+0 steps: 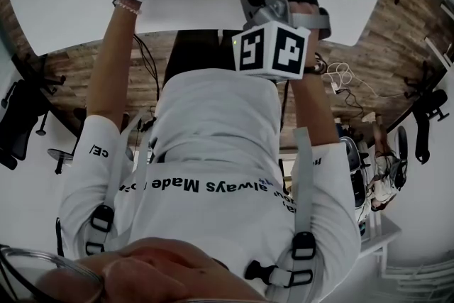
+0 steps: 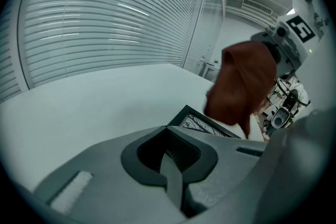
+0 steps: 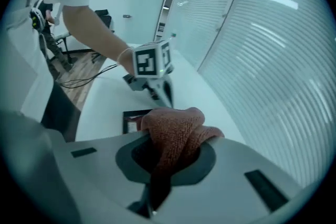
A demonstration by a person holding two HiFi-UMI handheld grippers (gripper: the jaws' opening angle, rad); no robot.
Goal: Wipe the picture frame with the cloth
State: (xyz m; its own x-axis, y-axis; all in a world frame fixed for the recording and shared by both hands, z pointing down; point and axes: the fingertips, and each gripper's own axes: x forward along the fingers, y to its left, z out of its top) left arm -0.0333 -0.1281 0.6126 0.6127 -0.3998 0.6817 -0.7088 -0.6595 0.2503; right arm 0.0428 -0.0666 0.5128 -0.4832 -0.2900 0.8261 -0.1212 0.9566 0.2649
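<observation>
Picture frame lies low on the table, picture side up, just beyond the jaws of your right gripper and a little to their left. The cloth is what those jaws are clamped on. They are closed tight around its gathered middle, and a rounded wad stands out past the tips. As far as I can judge, the wad is above the frame and not yet on it. Your left gripper has its jaws brought together. The frame's near corner runs right up under their tips, but I cannot tell whether they pinch its edge or only rest beside it.

To wipe well, I would lower the wad until it flattens on the picture face. Then draw it across in straight, overlapping passes, so that only cloth touches the face, never the hard jaw tips. Use the left jaws to steady that corner so the frame does not skate across the smooth table.

Seen from the right jaws, the frame's face points up and its sides sit roughly square to them. Its longer side seems to run away from the tips, though the difference is slight.
</observation>
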